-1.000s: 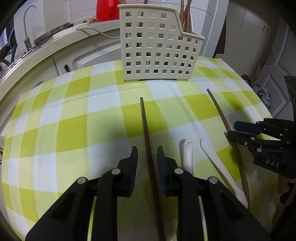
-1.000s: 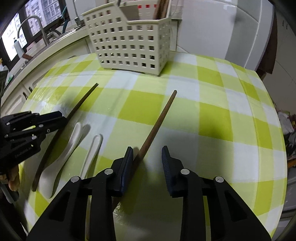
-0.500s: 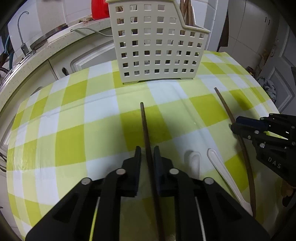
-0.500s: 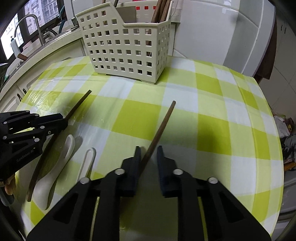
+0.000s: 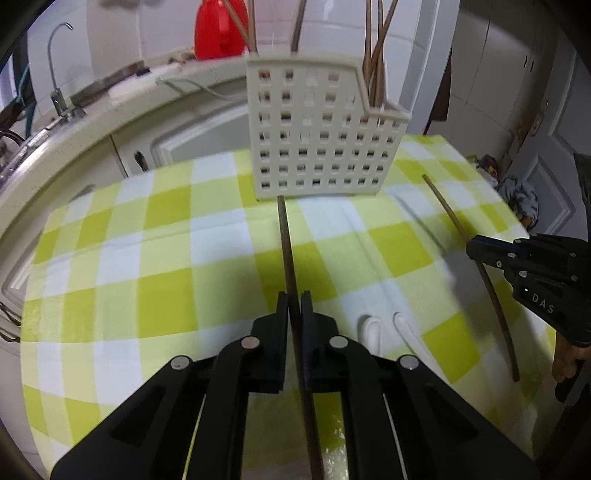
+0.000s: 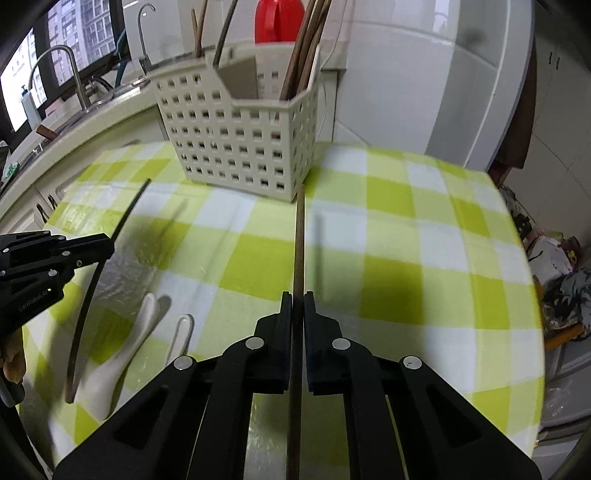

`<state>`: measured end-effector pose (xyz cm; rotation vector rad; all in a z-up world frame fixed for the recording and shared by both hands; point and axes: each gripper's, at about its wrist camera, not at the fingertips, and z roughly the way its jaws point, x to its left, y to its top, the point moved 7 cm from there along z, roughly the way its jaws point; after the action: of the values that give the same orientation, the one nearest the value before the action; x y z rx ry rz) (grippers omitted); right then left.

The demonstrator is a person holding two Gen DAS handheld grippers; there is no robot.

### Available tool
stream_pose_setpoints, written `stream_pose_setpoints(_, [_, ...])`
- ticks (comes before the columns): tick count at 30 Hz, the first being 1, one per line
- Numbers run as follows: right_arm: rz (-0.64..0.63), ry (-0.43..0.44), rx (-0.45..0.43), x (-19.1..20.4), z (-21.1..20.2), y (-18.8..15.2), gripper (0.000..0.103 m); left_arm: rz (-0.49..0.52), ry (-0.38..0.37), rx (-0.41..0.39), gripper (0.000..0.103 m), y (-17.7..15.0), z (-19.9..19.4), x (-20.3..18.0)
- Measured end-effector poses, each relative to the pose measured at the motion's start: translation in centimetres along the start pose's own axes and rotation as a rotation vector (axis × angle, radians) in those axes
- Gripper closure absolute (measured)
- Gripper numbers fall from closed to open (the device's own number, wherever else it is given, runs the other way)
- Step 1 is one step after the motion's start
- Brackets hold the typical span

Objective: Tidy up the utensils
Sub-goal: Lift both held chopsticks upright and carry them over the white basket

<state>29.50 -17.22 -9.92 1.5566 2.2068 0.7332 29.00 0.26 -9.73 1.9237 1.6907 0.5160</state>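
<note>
My left gripper is shut on a dark brown chopstick and holds it above the checked cloth, tip toward the cream perforated basket. My right gripper is shut on a lighter brown chopstick, also lifted, tip near the basket. Each gripper shows in the other's view, the right one with its chopstick and the left one with its chopstick. Two white ceramic spoons lie on the cloth between the grippers. The basket holds several upright chopsticks.
The table wears a green, yellow and white checked cloth. A red container stands on the counter behind the basket, with a sink tap to the left. The table's right edge drops to cluttered floor.
Both grippers closed fully on their chopsticks and lifted them off the cloth. Both views rose and tilted, so the basket and its chopsticks now show higher and nearer.
</note>
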Motion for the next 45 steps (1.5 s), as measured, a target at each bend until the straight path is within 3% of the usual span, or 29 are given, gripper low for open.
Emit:
stream_pose_setpoints(18, [0.024,0.024,-0.166,-1.1,-10.7,0.6,0.097,0.016,0.006,-0.175,0.097,1.5,-9.9,-1.7])
stream_pose_setpoints(29, [0.034,0.048,-0.212,-1.3,-13.0,1.3,0.097,0.022,0.005,-0.217,0.097,2.8,-12.8,-2.0])
stream_pose_setpoints(35, [0.038,0.058,-0.260,-1.1,-14.5,5.1,0.097,0.021,0.010,-0.288,0.097,7.1,-15.4,-1.5])
stream_pose_setpoints(45, [0.025,0.055,-0.355,0.0,-17.0,15.4,0.097,0.087,0.015,-0.379,0.097,16.6,-18.9,-3.0])
